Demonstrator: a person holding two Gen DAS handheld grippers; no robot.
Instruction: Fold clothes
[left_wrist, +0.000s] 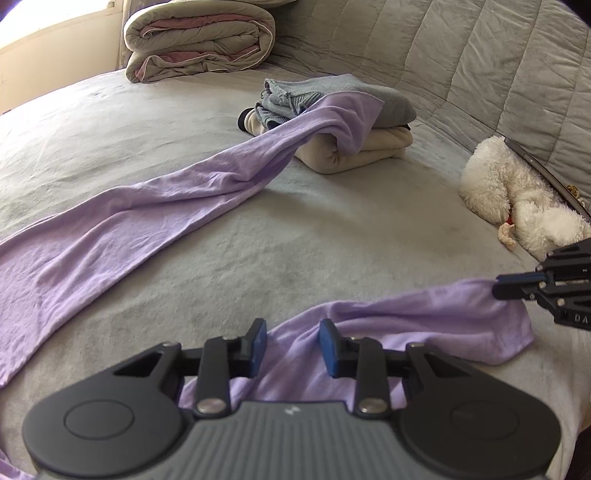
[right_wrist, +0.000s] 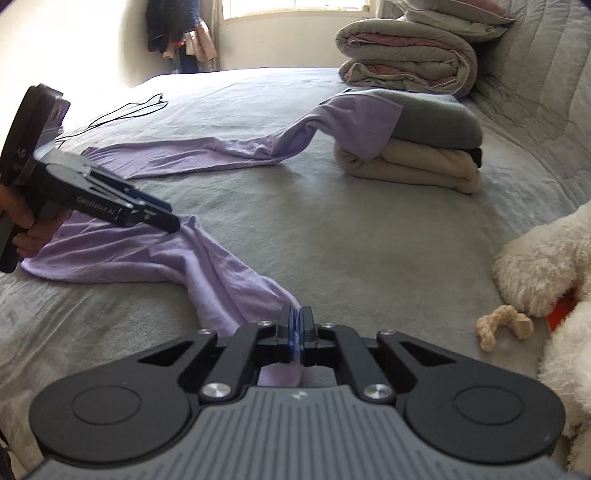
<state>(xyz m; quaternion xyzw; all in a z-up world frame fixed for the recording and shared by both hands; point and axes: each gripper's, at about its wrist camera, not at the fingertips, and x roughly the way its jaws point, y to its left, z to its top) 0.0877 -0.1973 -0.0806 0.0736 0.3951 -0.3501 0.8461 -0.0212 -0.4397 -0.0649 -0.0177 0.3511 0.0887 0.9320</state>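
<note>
Lilac garment: strung across my grey bed, far end draped on folded stack. Right gripper: clamped on its hem. Left gripper: fingers parted, straddling cloth.

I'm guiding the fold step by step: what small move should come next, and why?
Probably close the left tool on the wrinkled lilac knit garment: its jaws stand open astride the fabric, while the right tool already pinches the other corner.
</note>
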